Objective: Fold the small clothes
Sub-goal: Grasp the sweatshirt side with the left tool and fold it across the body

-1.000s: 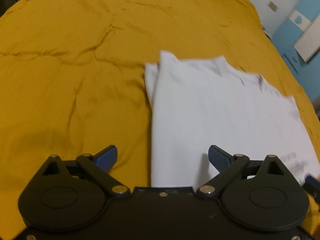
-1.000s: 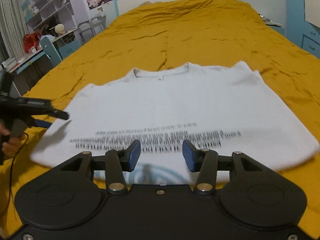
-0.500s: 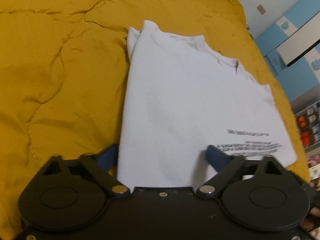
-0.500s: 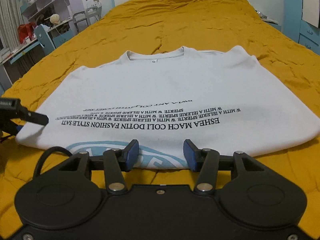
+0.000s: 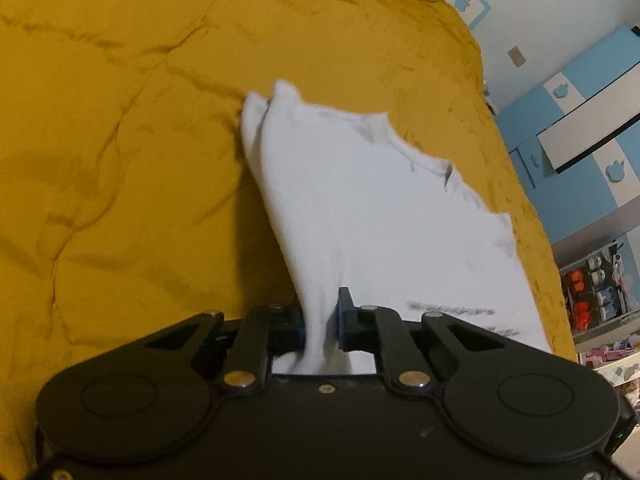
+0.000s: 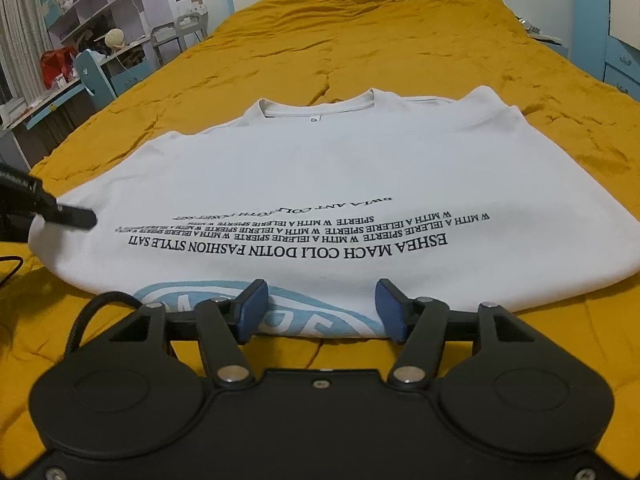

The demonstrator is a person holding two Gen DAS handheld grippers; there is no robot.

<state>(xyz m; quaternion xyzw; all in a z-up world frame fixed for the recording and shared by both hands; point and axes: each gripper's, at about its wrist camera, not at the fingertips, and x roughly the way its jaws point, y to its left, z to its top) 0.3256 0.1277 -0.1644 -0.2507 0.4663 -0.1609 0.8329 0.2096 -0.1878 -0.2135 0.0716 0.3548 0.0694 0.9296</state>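
Now that your left gripper [image 5: 322,322], wide a second ago, is closing on the edge of the white T-shirt [image 6: 320,168] lying mid-frame on the yellow bedspread [image 6: 360,40], your right gripper [image 6: 318,308], opening and empty, must pinch the lower hem before you fold.

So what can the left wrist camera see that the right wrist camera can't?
Only the left wrist view shows the left gripper closing on a bunched edge of the white T-shirt, plus the sleeve tucked under it. Only the right wrist view shows the right gripper opening, nothing pinched, the shirt's upside-down printed words, blue logo and the shelves. Both show the shirt on the yellow bedspread.
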